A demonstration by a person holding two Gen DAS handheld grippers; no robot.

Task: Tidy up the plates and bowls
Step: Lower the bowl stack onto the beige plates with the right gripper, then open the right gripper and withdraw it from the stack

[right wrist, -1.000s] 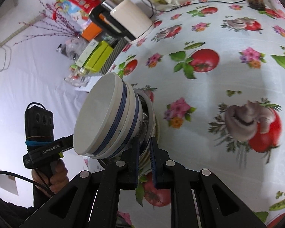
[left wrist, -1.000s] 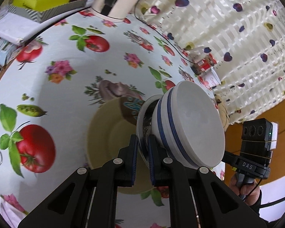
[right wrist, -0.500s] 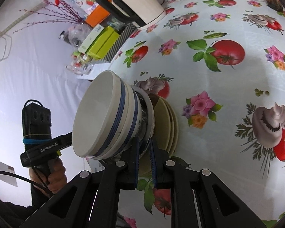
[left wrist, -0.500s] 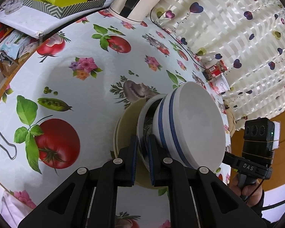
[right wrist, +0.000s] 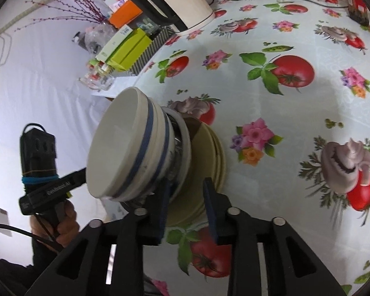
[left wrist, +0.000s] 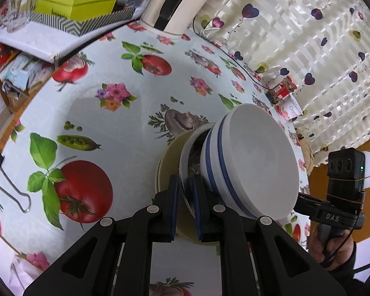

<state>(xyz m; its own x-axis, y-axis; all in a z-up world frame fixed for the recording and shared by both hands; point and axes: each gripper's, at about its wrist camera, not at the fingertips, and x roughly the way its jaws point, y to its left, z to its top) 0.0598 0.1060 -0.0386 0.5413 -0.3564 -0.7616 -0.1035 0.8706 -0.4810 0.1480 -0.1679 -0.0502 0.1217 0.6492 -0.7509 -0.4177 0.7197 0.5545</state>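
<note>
A stack of white bowls with blue bands sits in a white patterned-rim plate, on a pile of cream plates on the tablecloth. My left gripper is shut on the rim of the white plate. In the right wrist view the bowls sit on the cream plates. My right gripper is open, its jaws spread on either side of the plates' near edge.
A white electric kettle stands at the table's far edge with a cord behind it. Green and striped boxes and a glass jar sit on a side shelf. A curtain hangs along the far side. A binder clip lies at left.
The stack of bowls and plate came down onto the cream plates. My right gripper opened and let go of the rim. The left stayed shut.
</note>
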